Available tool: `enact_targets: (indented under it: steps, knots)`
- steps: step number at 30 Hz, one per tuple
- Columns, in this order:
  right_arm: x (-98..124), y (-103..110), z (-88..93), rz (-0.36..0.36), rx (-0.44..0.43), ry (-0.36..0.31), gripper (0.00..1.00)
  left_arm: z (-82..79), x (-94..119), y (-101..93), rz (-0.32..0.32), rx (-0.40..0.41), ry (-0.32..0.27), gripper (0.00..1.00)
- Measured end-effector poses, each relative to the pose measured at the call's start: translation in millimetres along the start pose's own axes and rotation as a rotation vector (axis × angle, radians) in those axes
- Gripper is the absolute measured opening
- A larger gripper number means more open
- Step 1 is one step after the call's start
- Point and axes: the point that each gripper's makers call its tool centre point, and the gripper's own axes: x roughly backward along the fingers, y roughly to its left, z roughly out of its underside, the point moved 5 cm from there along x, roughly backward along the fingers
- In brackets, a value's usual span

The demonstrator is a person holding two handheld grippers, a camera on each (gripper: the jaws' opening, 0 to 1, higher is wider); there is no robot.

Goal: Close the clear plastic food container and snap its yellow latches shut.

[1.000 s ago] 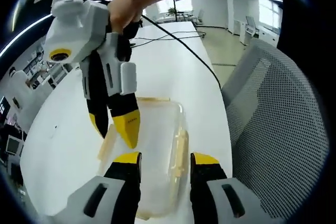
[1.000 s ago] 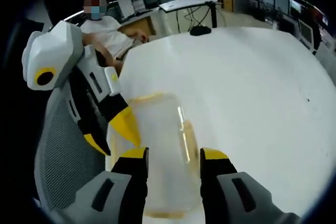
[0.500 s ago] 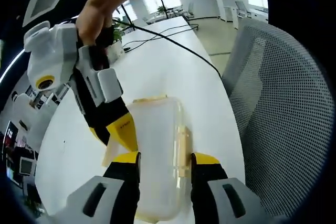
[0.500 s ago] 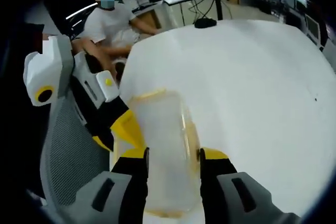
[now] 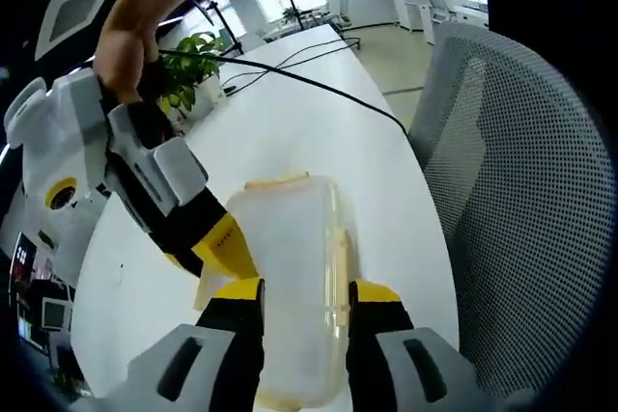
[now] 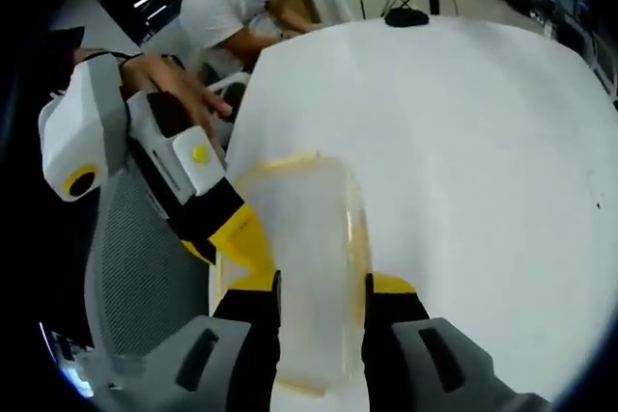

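Left gripper [image 5: 304, 288] low in the left gripper view, jaws pinching the clear container [image 5: 290, 277] from both sides, yellow tips against its walls. Right gripper [image 6: 323, 282] the same in the right gripper view, clamped across the container [image 6: 307, 267]. Container lying on the white table [image 5: 290, 132], near the edge by the chair, lid on top. Pale yellow latch [image 5: 338, 267] along one long side, another latch [image 5: 278, 181] at the far end; whether snapped shut, hard to tell. In the left gripper view, right gripper [image 5: 224, 246] coming in from the left, held by a hand [image 5: 126, 50]. In the right gripper view, left gripper [image 6: 241, 238] at the container's left side. Grey mesh chair [image 5: 512, 190] just beside the table. Farther off, a black cable [image 5: 290, 79] across the tabletop, a green plant [image 5: 188, 84] behind it, and a seated person in white [image 6: 232, 7].
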Motion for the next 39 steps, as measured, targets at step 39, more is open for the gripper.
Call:
enact_targets:
  steps: [39]
  knots:
    - [15.9,-1.9,2.7,0.107,0.002,-0.122,0.35,-3.8,9.9,6.3,0.002,0.064,0.017,0.38]
